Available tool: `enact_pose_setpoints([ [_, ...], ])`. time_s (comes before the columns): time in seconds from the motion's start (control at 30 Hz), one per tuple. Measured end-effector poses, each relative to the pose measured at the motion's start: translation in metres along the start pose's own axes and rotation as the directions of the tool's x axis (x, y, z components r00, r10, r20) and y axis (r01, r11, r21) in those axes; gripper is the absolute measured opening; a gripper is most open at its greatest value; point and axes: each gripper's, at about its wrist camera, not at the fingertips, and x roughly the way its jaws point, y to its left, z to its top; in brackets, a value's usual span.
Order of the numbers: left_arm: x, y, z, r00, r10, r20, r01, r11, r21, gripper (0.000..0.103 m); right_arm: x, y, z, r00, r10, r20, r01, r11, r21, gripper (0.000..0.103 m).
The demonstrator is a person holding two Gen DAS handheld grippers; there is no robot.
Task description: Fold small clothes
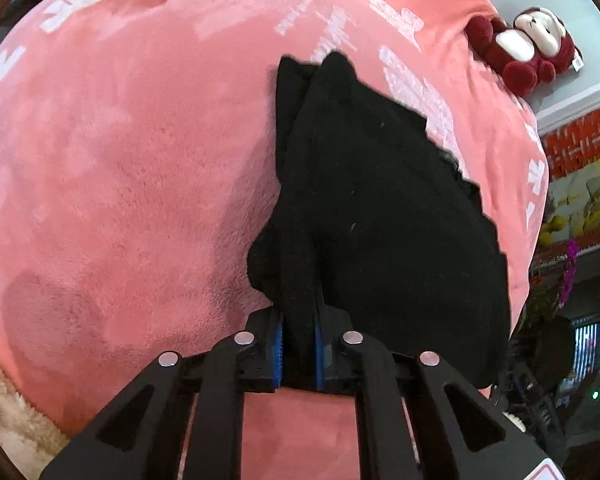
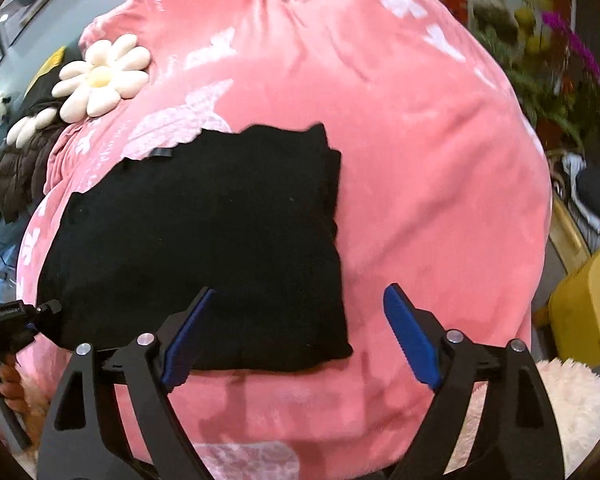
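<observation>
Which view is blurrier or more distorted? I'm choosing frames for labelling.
Left wrist view: fairly sharp, the black garment a near-featureless dark mass in the left gripper, strong fisheye bulge on the pink blanket. Right wrist view: softer, background smeared at right, right gripper crisp.

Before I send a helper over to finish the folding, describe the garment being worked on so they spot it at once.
Look for the big pink plush blanket with white prints. Near its front edge lies the black garment, partly folded. It is the only black cloth lying on the pink; the left hand-held gripper pinches one bunched edge of it, while the white daisy cushion and the red plush monkey sit farther back.
</observation>
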Motion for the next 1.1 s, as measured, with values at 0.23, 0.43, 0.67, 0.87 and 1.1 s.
enact_pose_setpoints([
  [0.23,-0.049,-0.071,0.013,0.991,-0.052,0.124,0.036,0.991,0.129,0.006,0.002,0.020,-0.004,0.999,0.051,0.003,-0.050,0.996,-0.072,0.086],
  [0.43,-0.077,-0.186,0.000,0.979,-0.156,0.129,0.097,0.920,0.380,0.006,-0.004,0.007,0.000,0.996,0.080,0.027,-0.079,0.997,-0.012,0.086],
  [0.67,-0.020,-0.270,-0.052,0.993,-0.115,-0.016,0.104,0.823,0.558,0.008,-0.004,-0.042,0.010,0.991,0.123,0.049,-0.131,0.970,0.207,0.087],
  [0.87,0.042,-0.243,-0.091,0.990,-0.011,-0.142,0.076,0.884,0.462,0.032,0.000,-0.080,0.012,0.977,0.199,0.074,-0.212,0.895,0.393,0.087],
  [1.1,-0.003,-0.202,-0.108,0.998,0.031,-0.048,-0.001,0.850,0.527,0.047,0.002,-0.049,0.045,0.935,0.350,0.063,-0.354,0.902,0.248,0.087],
])
